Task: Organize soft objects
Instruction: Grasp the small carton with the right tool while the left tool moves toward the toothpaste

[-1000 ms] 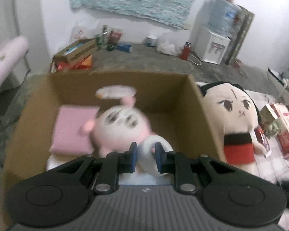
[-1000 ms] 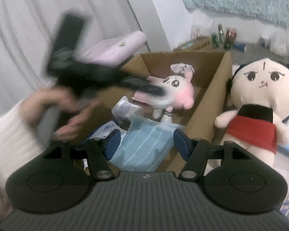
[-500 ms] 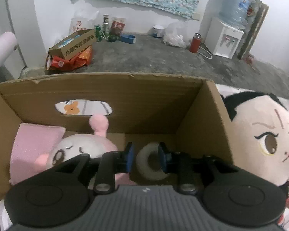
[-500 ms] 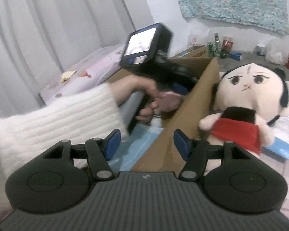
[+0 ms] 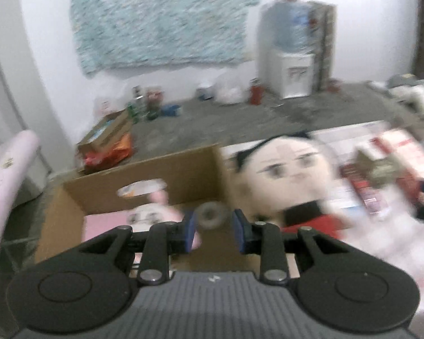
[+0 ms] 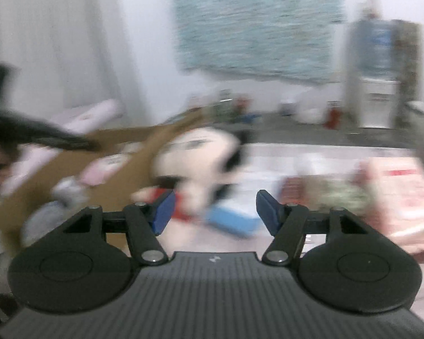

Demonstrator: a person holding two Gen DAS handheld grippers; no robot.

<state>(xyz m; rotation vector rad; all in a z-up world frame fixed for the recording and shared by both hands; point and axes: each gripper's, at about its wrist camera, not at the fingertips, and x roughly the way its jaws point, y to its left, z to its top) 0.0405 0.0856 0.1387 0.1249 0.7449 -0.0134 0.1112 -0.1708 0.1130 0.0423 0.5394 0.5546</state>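
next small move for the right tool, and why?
Probably swing the right tool left onto the big doll and bracket its body. Its jaws are opening with nothing between them, and the doll sits outside the cardboard box, against its wall. The small pink toy and tape roll already lie inside, and the left tool holds nothing. Frames are blurry, so confirm alignment first.
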